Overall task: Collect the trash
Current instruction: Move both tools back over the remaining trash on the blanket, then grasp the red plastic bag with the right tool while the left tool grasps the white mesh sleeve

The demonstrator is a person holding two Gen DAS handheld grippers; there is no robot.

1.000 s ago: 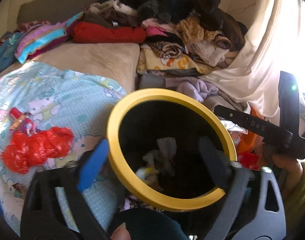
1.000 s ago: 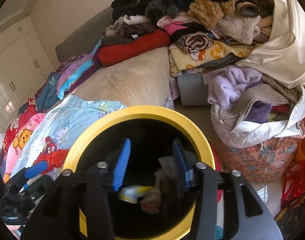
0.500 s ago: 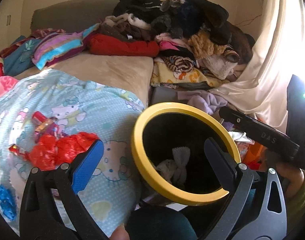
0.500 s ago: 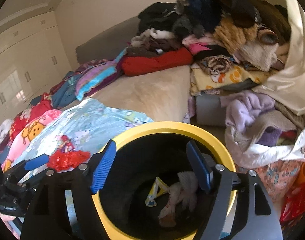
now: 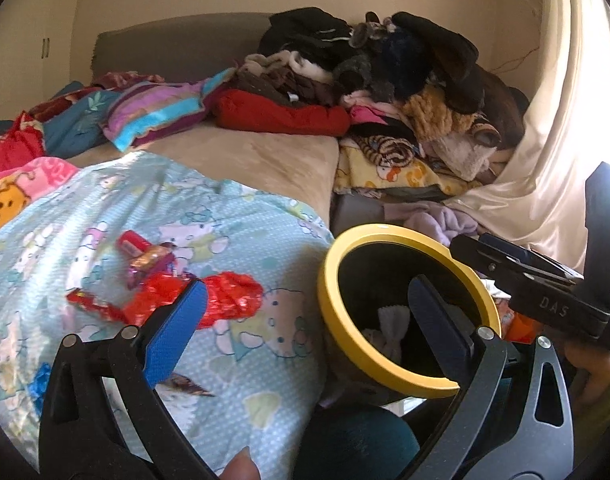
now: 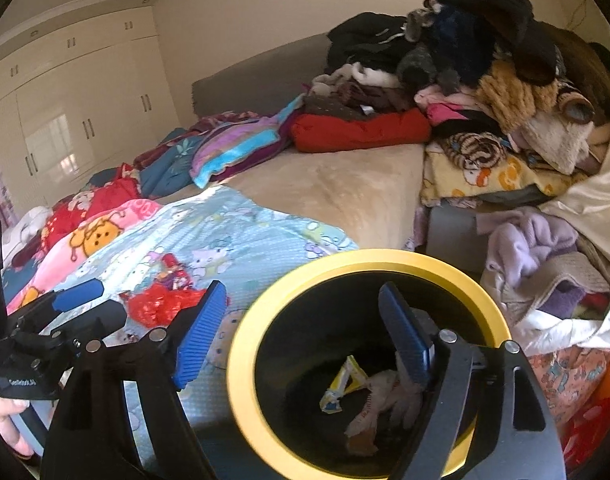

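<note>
The jaws of the right gripper (image 6: 301,328) stand wide apart with nothing between them; they have just been opening, and the yellow wrapper (image 6: 343,382) and some crumpled white paper (image 6: 385,400) lie at the bottom of the yellow-rimmed bin (image 6: 241,360). The left gripper (image 5: 305,320) is also spread wide and holds nothing. The trash not yet collected is on the light blue cartoon blanket (image 5: 105,208): a crumpled red plastic wrapper (image 5: 225,300) and, just beside it, a small shiny candy wrapper (image 5: 145,256), both to the left of the bin. I think the next step is to reach for these. The risk is that the thin red film lies flat on soft cloth, so the fingers could pinch the blanket together with it, or push it away. Also the bin stands close against the bed edge (image 5: 329,184), and a gripper that swings across could knock it.
</note>
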